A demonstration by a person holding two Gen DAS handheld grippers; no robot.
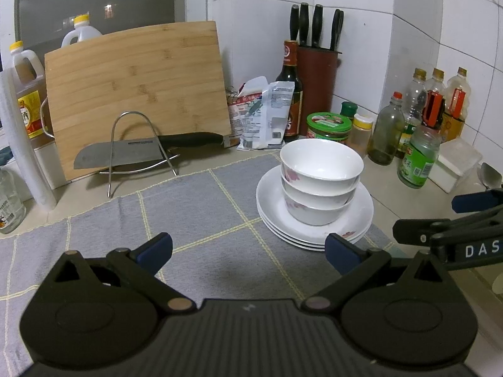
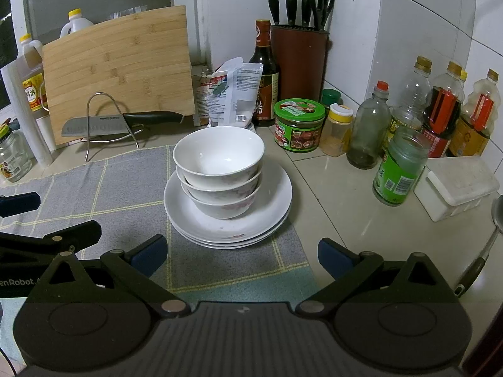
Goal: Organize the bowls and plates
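Observation:
Three white bowls sit nested, one inside another, on a stack of three white plates at the right edge of a grey checked mat. My left gripper is open and empty, hovering over the mat just left of and in front of the stack. My right gripper is open and empty, in front of the stack. Each gripper shows at the edge of the other's view.
A bamboo cutting board leans at the back with a cleaver on a wire rack. A knife block, sauce bottles, jars and a white box crowd the counter right of the stack. A ladle lies at the far right.

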